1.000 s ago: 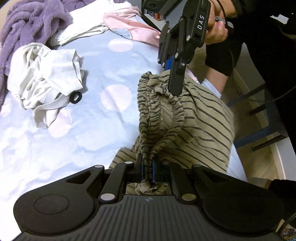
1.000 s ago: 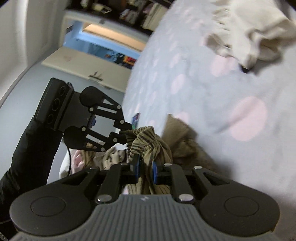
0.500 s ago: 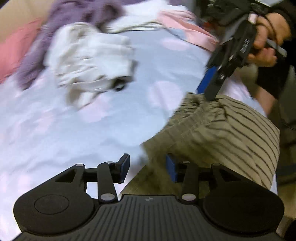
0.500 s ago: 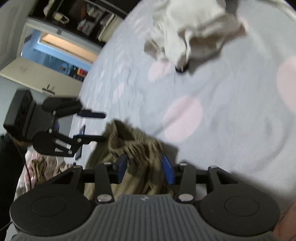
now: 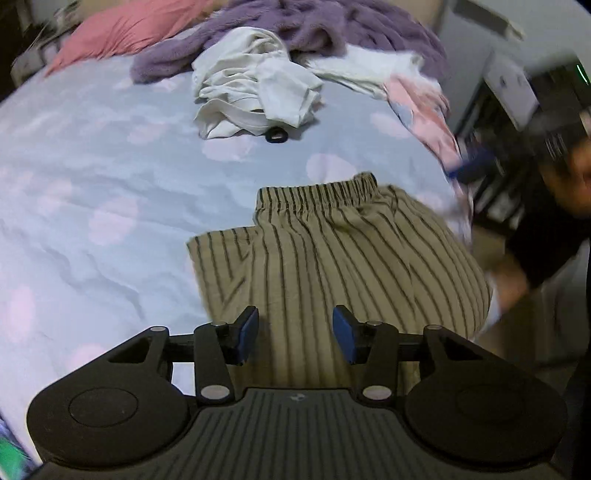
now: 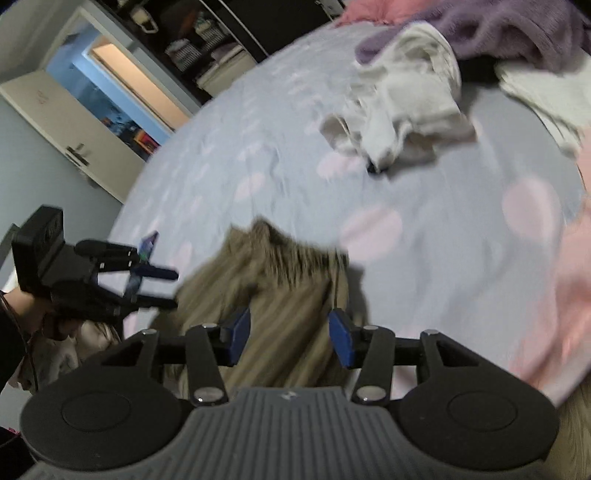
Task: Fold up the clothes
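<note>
**Striped shorts flat at the bed's edge, both tools open**

The shorts (image 5: 332, 266) lie on the bed (image 5: 110, 184) at its near right edge, spread fairly flat, the elastic waistband (image 5: 317, 195) away from the left camera and the stripes running toward it. One layer juts out on the left as a lower corner, so the piece looks doubled once, though the pictures do not settle how many layers there are. The right side droops over the bed's edge.

The left tool (image 5: 294, 334) hangs just above the near hem, jaws wide apart with nothing between them. The right tool (image 6: 289, 336) is likewise spread wide and empty, over the same cloth from the other side; its view is blurred.

This fits either a fold just laid down or a flat piece waiting for a fold. In either case, what matters is square edges: any grip should take all layers at a corner, not only the top one, and the two tools should pinch matching points so that the stripes stay parallel. The waistband is bulky and will resist a crease; the overhanging side may drag the cloth off the bed.

Further up lie a crumpled white garment (image 5: 255, 99), a black ring (image 5: 276, 134), a pink piece (image 5: 424, 107) and a purple blanket (image 5: 332, 29).
</note>
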A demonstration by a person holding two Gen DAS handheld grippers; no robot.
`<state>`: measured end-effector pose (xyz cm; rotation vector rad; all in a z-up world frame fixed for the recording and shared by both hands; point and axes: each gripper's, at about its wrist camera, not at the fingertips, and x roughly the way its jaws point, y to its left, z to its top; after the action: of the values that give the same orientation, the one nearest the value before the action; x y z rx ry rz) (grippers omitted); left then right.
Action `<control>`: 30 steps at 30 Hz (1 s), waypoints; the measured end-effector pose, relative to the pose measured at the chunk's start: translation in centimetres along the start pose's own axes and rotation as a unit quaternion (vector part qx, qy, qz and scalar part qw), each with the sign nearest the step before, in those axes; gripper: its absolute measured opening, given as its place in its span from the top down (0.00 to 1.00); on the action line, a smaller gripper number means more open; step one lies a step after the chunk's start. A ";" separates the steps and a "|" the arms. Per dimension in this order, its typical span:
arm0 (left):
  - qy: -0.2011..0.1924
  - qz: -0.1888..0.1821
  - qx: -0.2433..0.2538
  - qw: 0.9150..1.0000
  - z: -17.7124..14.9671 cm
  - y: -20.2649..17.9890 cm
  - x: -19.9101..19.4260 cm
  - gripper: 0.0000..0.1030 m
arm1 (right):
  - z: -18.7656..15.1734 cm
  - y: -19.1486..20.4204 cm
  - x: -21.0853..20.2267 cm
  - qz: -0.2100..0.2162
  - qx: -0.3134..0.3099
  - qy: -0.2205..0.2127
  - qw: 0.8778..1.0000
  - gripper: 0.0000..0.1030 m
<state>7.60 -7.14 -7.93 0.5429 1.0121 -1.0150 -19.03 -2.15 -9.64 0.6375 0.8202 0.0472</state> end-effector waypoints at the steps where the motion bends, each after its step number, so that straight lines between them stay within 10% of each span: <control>1: 0.000 -0.006 -0.010 1.000 -0.4 -0.1 0.3 0.59 | -0.9 0.3 0.1 -0.005 0.001 0.003 1.000 0.51; 20: 0.038 -0.006 0.006 0.999 -3.3 -0.7 0.8 0.62 | -7.6 5.2 3.2 -0.031 -0.036 0.027 0.998 0.69; 22: 0.040 -0.006 -0.001 0.999 -3.4 -0.5 1.0 0.68 | -7.6 4.9 3.4 -0.026 -0.031 0.028 0.999 0.84; 24: 0.036 -0.012 -0.014 0.999 -3.3 0.0 0.7 1.00 | -7.5 4.8 3.1 -0.020 -0.030 0.025 0.999 0.89; 30: 0.006 -0.020 -0.052 0.998 -2.9 1.6 -1.3 1.00 | -7.0 4.3 1.2 -0.007 -0.026 0.009 1.000 0.92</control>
<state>7.54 -3.55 -8.22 0.4435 1.0836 -0.9900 -22.21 5.27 -11.66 0.5835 0.8380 0.0615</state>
